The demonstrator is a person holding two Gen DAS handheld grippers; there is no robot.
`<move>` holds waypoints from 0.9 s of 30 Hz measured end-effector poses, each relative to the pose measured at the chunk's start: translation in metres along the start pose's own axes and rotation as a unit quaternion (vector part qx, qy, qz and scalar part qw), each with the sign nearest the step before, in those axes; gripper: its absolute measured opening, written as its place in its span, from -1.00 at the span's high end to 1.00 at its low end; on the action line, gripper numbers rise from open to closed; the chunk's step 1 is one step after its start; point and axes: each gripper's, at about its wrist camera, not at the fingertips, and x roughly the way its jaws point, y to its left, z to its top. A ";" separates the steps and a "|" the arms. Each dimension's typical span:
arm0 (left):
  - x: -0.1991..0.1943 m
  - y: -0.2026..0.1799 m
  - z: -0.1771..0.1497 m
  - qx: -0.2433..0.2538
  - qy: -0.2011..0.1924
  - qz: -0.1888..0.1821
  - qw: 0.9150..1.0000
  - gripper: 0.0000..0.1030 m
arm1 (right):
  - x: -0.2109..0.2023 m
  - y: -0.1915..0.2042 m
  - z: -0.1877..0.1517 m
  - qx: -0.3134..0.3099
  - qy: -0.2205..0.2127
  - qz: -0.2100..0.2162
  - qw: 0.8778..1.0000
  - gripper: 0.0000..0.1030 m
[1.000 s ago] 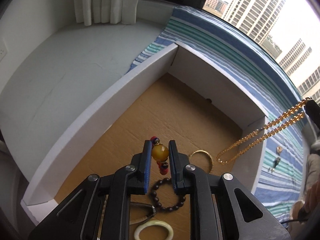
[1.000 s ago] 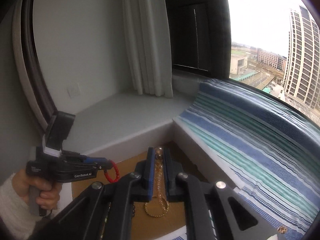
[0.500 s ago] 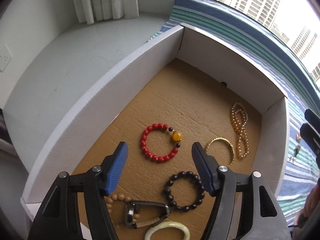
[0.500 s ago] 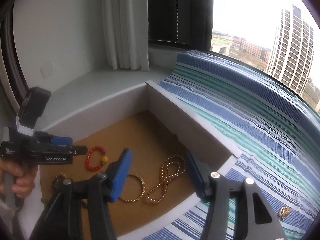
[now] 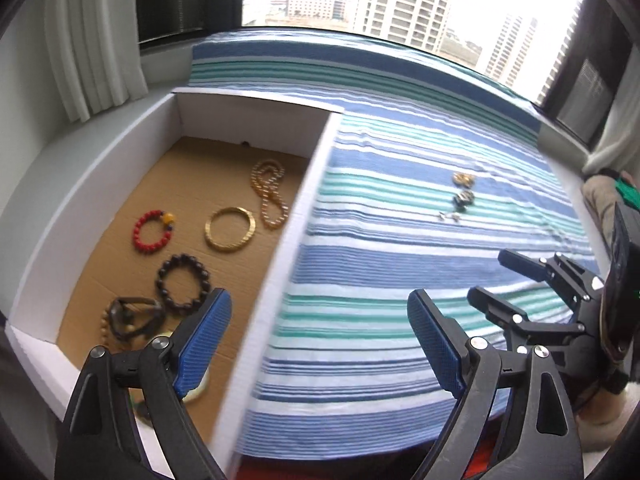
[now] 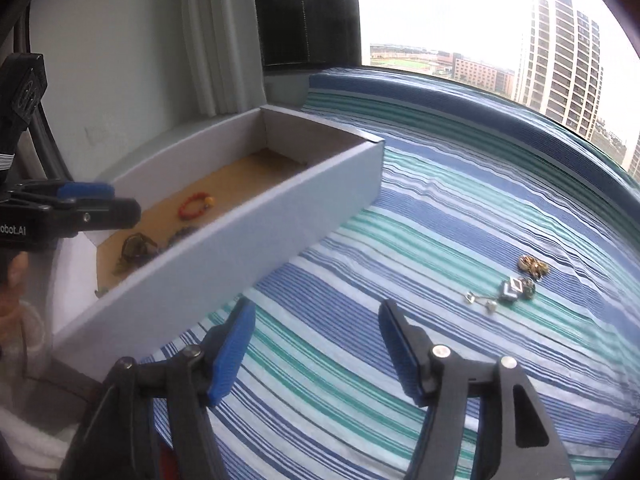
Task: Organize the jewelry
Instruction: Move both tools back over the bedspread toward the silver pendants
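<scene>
My left gripper [image 5: 320,304] hangs over the striped cloth [image 5: 400,264], just right of the white box [image 5: 304,200]. Its jaws are opening with nothing between them. The box holds a red bead bracelet [image 5: 152,230], a gold bangle [image 5: 230,229], an amber bead necklace [image 5: 270,194], a dark bead bracelet [image 5: 184,284] and a dark strap piece [image 5: 132,316]. My right gripper [image 6: 316,312] is also opening and empty, low over the cloth. Ahead of it lie a gold piece [image 6: 532,264], a dark pendant [image 6: 514,290] and small earrings [image 6: 480,300].
The box wall [image 6: 240,256] stands to the left of the right gripper. A white curtain [image 5: 92,48] and a pale ledge lie behind the box. The window runs along the cloth's far edge. A hand [image 6: 12,276] holds the left gripper [image 6: 126,200].
The left gripper let go of the red bracelet and the right let go of the amber necklace; both now lie in the box. Both grippers opened and swung right, out over the striped cloth.
</scene>
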 end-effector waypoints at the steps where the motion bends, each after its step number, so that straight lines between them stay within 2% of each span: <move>1: 0.005 -0.017 -0.006 0.009 0.005 -0.014 1.000 -0.76 | -0.008 -0.010 -0.011 0.008 -0.001 -0.015 1.000 -0.27; 3: 0.016 -0.048 -0.020 0.028 0.015 -0.035 0.999 -0.77 | -0.026 -0.030 -0.034 0.026 -0.006 -0.047 0.999 -0.27; 5: 0.033 -0.074 -0.031 0.039 0.030 -0.040 0.998 -0.77 | -0.041 -0.050 -0.056 0.050 -0.010 -0.083 0.995 -0.27; 11: 0.067 -0.122 -0.056 0.083 0.054 -0.015 0.995 -0.77 | -0.071 -0.093 -0.120 0.137 -0.010 -0.149 0.979 -0.27; 17: 0.068 -0.131 -0.069 0.093 0.056 0.002 0.994 -0.77 | -0.080 -0.109 -0.151 0.173 -0.001 -0.152 0.973 -0.27; 27: 0.073 -0.131 -0.077 0.097 0.057 0.016 0.994 -0.77 | -0.076 -0.097 -0.145 0.161 -0.003 -0.141 0.977 -0.27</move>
